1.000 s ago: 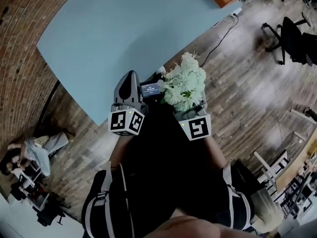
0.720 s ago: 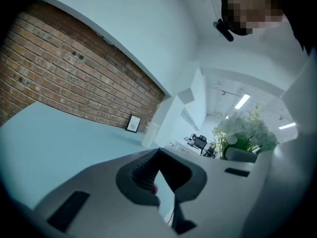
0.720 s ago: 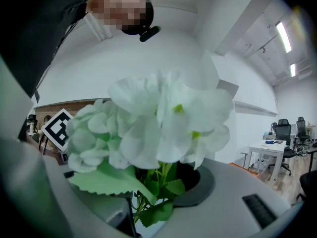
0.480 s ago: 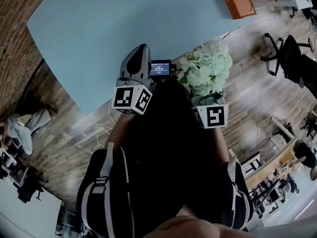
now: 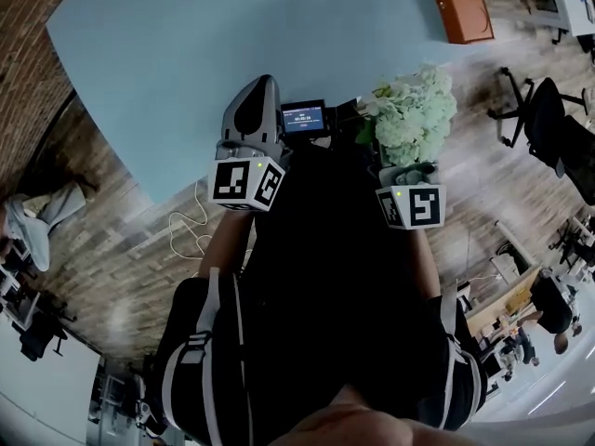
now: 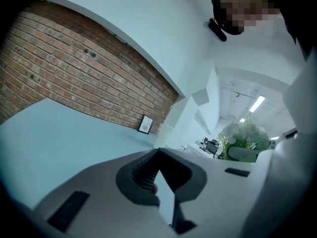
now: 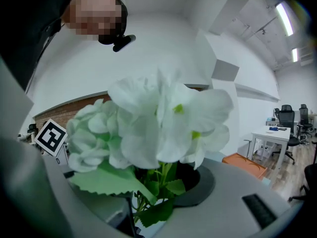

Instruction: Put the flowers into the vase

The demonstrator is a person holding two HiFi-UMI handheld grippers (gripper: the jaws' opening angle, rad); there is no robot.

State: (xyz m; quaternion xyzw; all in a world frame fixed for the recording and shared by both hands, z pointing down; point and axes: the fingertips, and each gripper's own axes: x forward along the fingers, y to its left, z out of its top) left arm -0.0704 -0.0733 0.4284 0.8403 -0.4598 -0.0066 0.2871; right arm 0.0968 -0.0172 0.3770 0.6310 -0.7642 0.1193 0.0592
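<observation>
A bunch of white flowers [image 5: 409,119] with green leaves stands up out of my right gripper [image 5: 400,163], which is shut on the stems. In the right gripper view the blooms [image 7: 148,128] fill the middle, and the stems run down between the jaws of the right gripper [image 7: 143,202]. My left gripper [image 5: 264,84] is level with it on the left, over the near edge of the light blue table [image 5: 186,45]. Its jaws [image 6: 161,182] meet at the tips with nothing between them. No vase shows in any view.
A small lit screen [image 5: 305,117] sits between the grippers. An orange box [image 5: 460,3] lies at the table's far right corner. Office chairs [image 5: 548,110] stand on the wood floor at right, a white cable [image 5: 195,230] lies near the table's left side, and a brick wall [image 6: 74,68] is behind.
Both grippers and the flowers have shifted up and to the right in the head view, closer to the table's edge. The right gripper's hold on the stems is unchanged.
</observation>
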